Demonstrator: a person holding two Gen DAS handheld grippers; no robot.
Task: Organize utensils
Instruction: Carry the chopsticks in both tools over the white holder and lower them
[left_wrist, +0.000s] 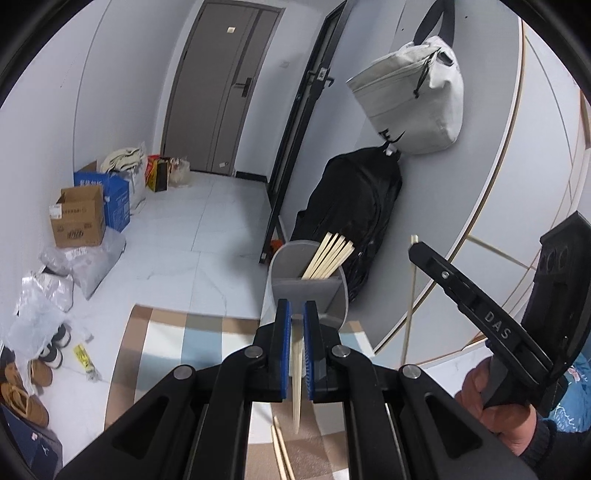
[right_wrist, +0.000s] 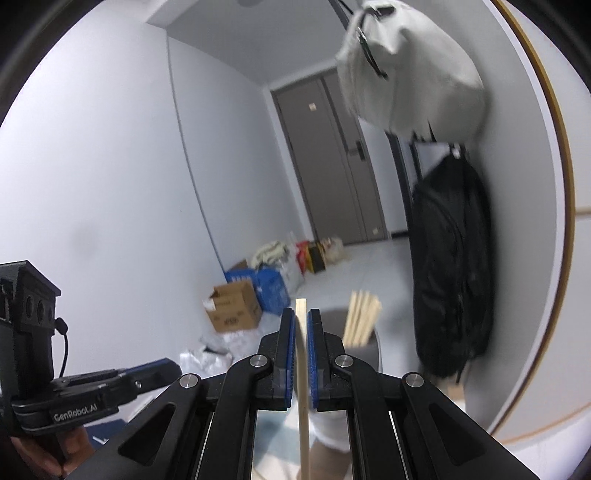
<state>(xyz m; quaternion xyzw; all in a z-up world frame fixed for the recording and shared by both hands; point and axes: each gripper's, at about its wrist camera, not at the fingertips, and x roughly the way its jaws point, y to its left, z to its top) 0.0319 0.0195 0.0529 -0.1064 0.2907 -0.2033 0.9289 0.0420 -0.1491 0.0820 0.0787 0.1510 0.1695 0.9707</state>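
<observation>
While both grippers carry a chopstick each, note the relation that governs the coming move: gray holder (left_wrist: 308, 291) dead ahead of the left gripper (left_wrist: 297, 349), just beyond the fingertips, open mouth facing up, bundle of chopsticks (left_wrist: 330, 256) already leaning in its far compartment.

Left gripper: blue-padded fingers (left_wrist: 283, 350) nearly closed, narrow gap, one chopstick (left_wrist: 296, 384) between the pads. Long axis close to vertical, lower tip hanging below the fingers toward the striped mat (left_wrist: 162, 350); upper end hidden between the pads. Firm contact on both pads not fully confirmed; gap slightly wider than the stick on one side.

Right gripper (right_wrist: 301, 350): fingers (right_wrist: 287, 354) closed down on a second chopstick (right_wrist: 302, 369), squared top end protruding above the fingertips, shaft running down past the bottom edge. Holder (right_wrist: 364, 350) ahead and to the right, partly blurred, farther off than from the left gripper.

Left hand judged nearer, already lined up with the holder; right gripper raised and off to the side. Probable next step: carry the left stick over the rim, tip first, into the compartment.

Two more loose chopsticks (left_wrist: 280, 454) lying on the mat below the left gripper, apart from the holder.
</observation>
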